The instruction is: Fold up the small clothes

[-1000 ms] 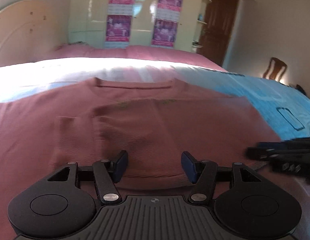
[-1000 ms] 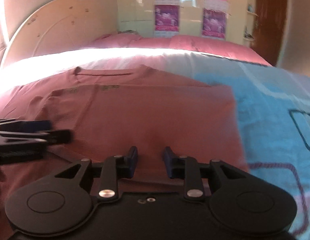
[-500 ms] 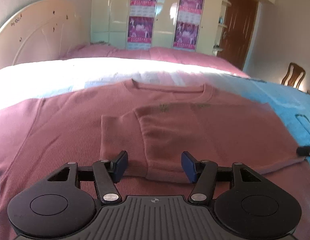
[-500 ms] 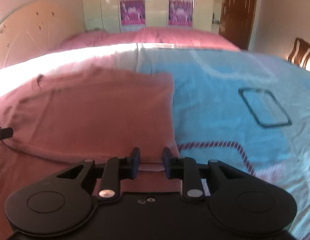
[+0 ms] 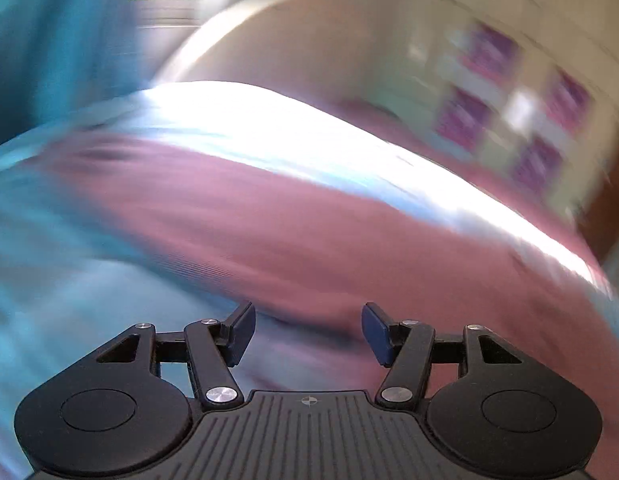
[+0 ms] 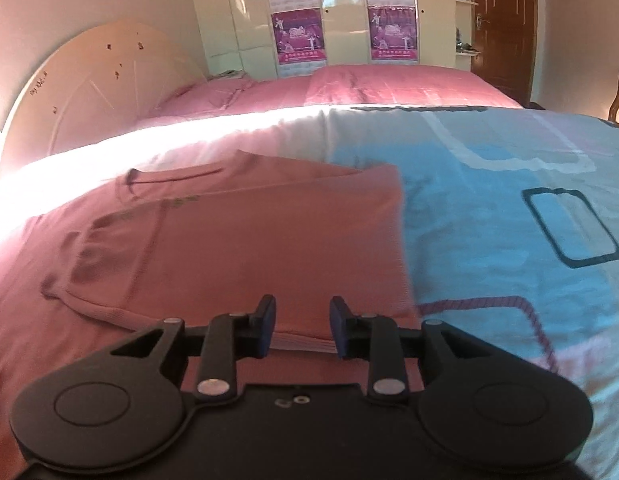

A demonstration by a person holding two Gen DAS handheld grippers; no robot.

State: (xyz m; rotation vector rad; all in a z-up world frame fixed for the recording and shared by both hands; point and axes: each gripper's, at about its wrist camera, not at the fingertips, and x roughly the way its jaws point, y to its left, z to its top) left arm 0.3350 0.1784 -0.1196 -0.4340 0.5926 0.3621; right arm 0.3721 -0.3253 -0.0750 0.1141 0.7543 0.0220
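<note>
On the bed, over the blue cover, lies the pink shirt, and its right side is already folded over the middle, with a straight edge at the right. My right claw hovers low at the near hem of this folded part, its fingers a little apart and nothing between them; I cannot tell if they touch the cloth. My left claw has its fingers wide apart and also empty, and its picture is very blurred, so I only see the pink cloth in front of it and blue cover at the left. I judge that the step now is the left side: the sleeve and the left edge must come over the middle to match the right fold. To do it well, I think I should bring the left claw low to the outer edge, take only the top layer near the shoulder, and carry it across flat, not high. The right claw can press the finished fold so it does not slide. A pinch too deep could catch the cover too.
</note>
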